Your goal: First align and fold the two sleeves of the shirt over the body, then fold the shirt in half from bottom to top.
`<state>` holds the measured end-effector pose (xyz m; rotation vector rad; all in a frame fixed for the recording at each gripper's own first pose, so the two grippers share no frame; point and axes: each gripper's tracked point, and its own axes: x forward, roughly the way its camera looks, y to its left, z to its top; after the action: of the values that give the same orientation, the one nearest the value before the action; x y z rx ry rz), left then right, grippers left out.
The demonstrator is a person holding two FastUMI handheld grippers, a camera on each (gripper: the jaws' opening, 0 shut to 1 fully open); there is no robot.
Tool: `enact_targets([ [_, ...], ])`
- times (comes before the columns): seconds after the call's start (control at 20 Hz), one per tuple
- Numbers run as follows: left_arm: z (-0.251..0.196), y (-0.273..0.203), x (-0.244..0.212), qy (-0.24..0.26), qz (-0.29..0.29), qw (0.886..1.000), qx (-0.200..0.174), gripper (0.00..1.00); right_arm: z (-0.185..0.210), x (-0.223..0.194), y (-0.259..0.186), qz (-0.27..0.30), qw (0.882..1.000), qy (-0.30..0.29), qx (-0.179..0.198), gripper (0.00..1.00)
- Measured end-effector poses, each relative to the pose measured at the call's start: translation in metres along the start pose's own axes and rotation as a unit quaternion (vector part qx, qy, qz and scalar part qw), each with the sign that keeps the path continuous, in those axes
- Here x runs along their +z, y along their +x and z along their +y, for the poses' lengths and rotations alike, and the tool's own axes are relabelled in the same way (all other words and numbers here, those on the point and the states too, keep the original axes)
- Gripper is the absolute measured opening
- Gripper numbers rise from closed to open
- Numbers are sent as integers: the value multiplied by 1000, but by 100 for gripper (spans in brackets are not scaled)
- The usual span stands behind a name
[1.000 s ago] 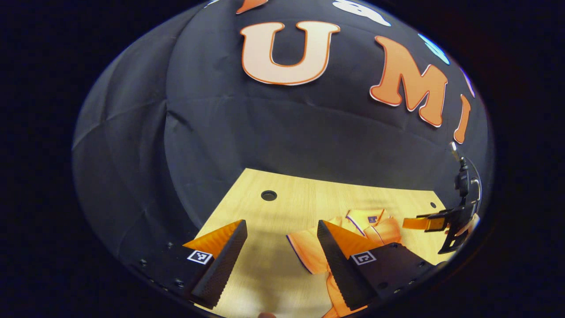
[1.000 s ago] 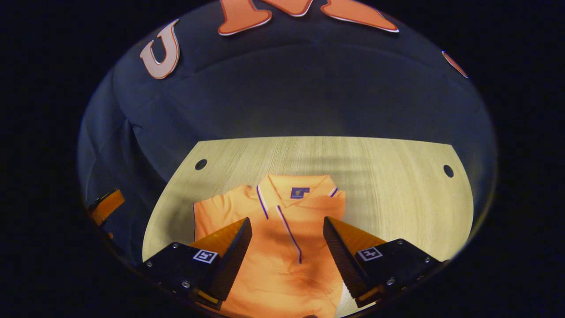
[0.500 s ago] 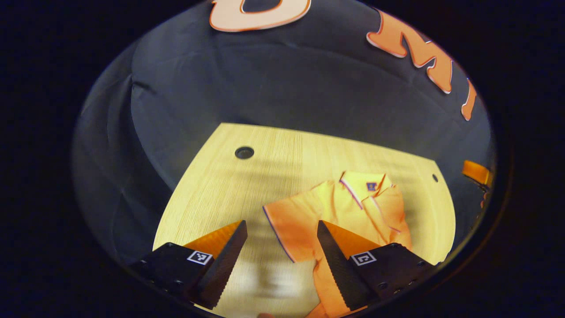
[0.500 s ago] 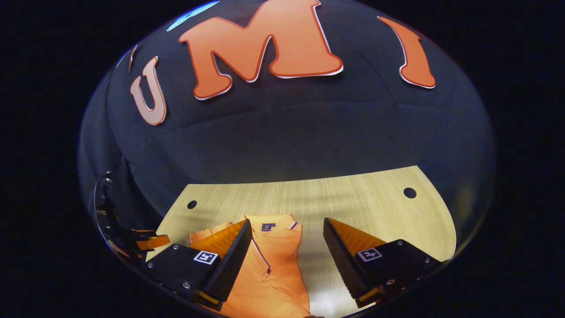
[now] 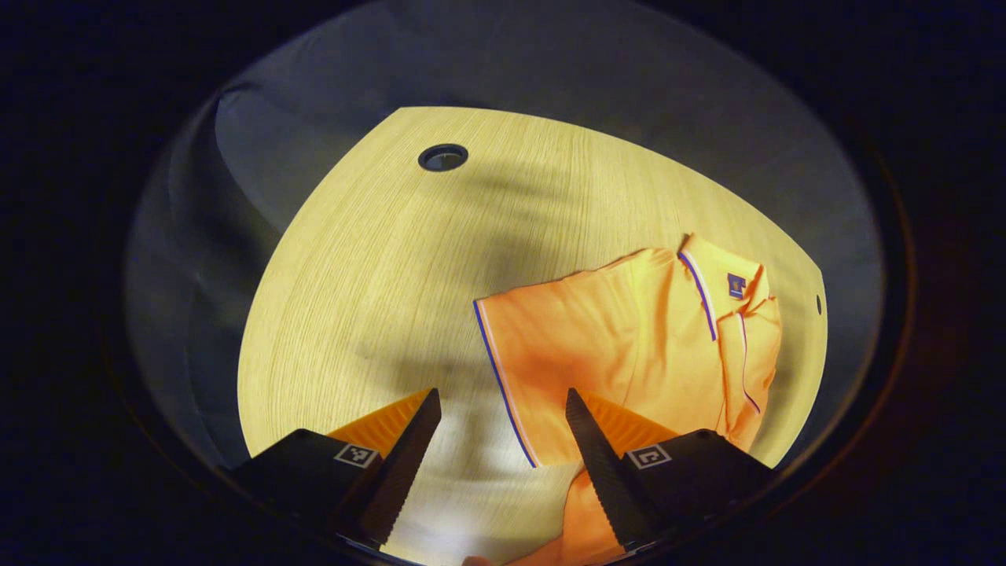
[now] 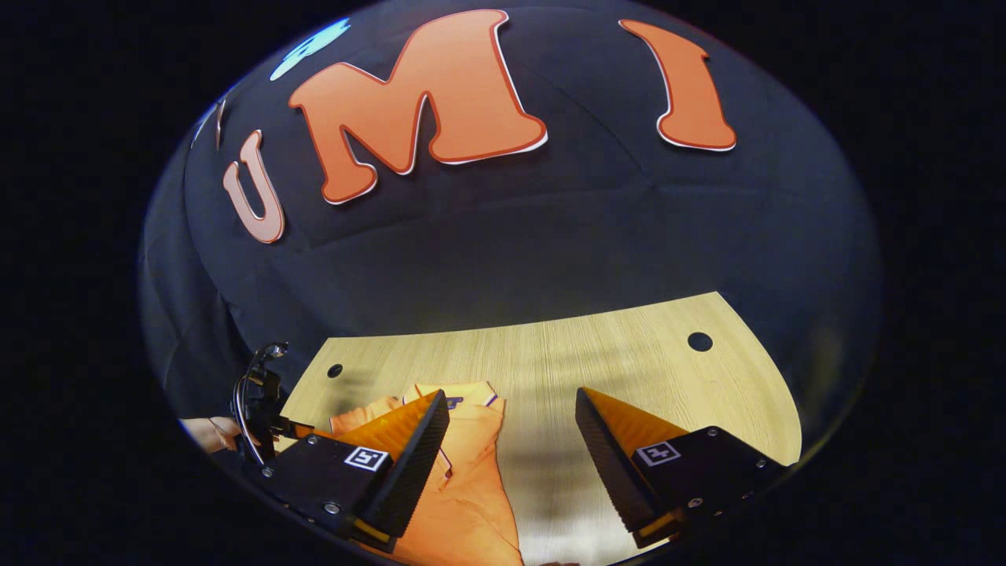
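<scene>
An orange polo shirt (image 5: 629, 346) with blue trim lies flat on the wooden table (image 5: 377, 259), its collar (image 5: 727, 275) toward the back. One short sleeve (image 5: 534, 354) spreads out sideways, and the opposite side looks folded in over the body. My left gripper (image 5: 501, 397) hangs open above the table, with the sleeve's trimmed hem between its fingers from above. In the right gripper view my right gripper (image 6: 511, 397) is open and holds nothing, above the shirt (image 6: 471, 495) and its right edge. The left gripper (image 6: 259, 405) and a hand (image 6: 206, 432) show far left.
The table has round cable holes near its back corners (image 5: 442, 157) (image 6: 699, 341). Bare wood (image 6: 629, 362) lies to the right of the shirt. The dark cloth wall (image 6: 511, 236) closes the booth behind the table.
My left gripper has tipped down and come closer over the outspread sleeve. My right gripper has drawn back from over the shirt's chest and shifted to its right edge.
</scene>
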<state>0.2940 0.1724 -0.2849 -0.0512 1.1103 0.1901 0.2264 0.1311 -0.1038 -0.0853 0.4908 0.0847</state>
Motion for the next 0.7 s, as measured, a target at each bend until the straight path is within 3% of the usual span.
enact_targets([
  [0.35,-5,16,-4,2,15,1000,0,96,-13,-11,-3,7,1000,12,1,99],
  [0.4,-3,18,-5,11,15,1000,8,89,-14,-9,-6,5,1000,12,1,99],
  [0.45,2,20,-6,23,19,999,22,77,-13,-8,-9,3,1000,12,1,99],
  [0.55,-6,20,-4,26,17,999,15,50,-13,-8,-12,1,1000,13,0,99],
  [0.6,-12,19,-2,28,14,1000,6,25,-12,-8,-13,0,1000,13,-1,99],
  [0.65,-16,19,1,24,5,1000,2,6,-11,-9,-15,0,1000,11,-1,98],
  [0.7,-22,20,1,23,-4,1000,-18,1,-11,-10,-16,-1,1000,8,-3,98],
])
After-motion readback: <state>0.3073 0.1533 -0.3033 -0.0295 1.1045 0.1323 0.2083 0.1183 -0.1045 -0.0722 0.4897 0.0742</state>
